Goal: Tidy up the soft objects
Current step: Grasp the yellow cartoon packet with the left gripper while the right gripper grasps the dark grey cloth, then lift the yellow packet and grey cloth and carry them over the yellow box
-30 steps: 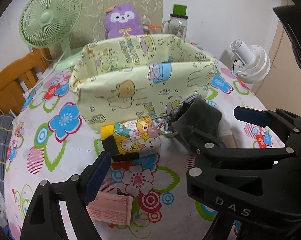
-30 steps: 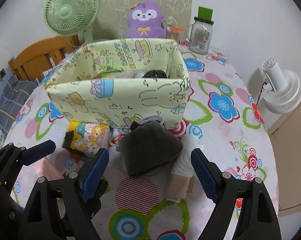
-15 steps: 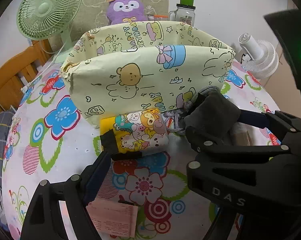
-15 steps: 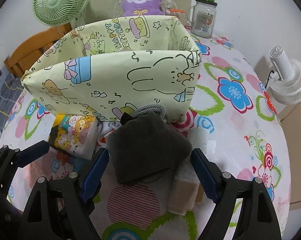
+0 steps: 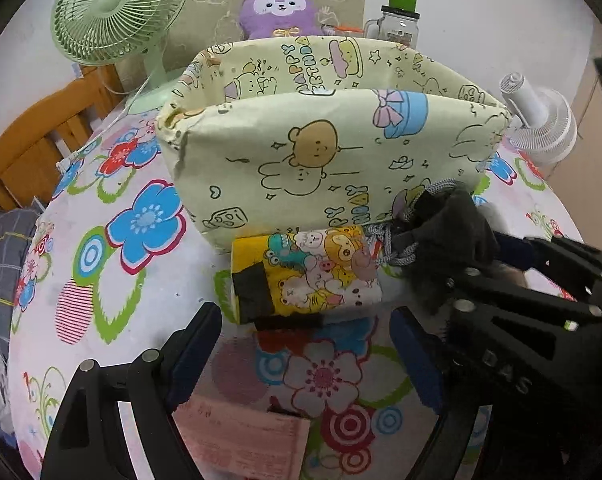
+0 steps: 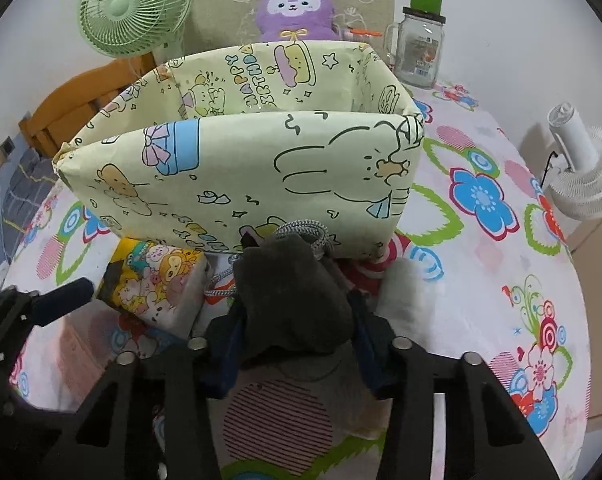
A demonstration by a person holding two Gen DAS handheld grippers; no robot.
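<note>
- My right tongs (image 6: 297, 344) are clamped on the dark grey drawstring pouch (image 6: 289, 292), blue pads pressed into both its sides, low over the worktop (image 6: 481, 300).
- My left tongs (image 5: 305, 352) stand wide apart with nothing between them, just short of the cartoon-print pouch (image 5: 305, 274).
- A pink paper slip (image 5: 241, 436) lies flat under the left tongs.
- The cartoon-print pouch, yellow and white with a black band, lies on the floral cloth, touching the front wall of the fabric box (image 5: 321, 160).
- The grey pouch's braided cord (image 6: 301, 230) loops up against that same wall.
- A rolled beige cloth (image 6: 405, 296) sits just right of the grey pouch.
- Beyond the box: purple plush (image 6: 295, 10), green fan (image 6: 135, 8), glass jar with green lid (image 6: 419, 48); white fan (image 6: 585, 176) off to the right.
</note>
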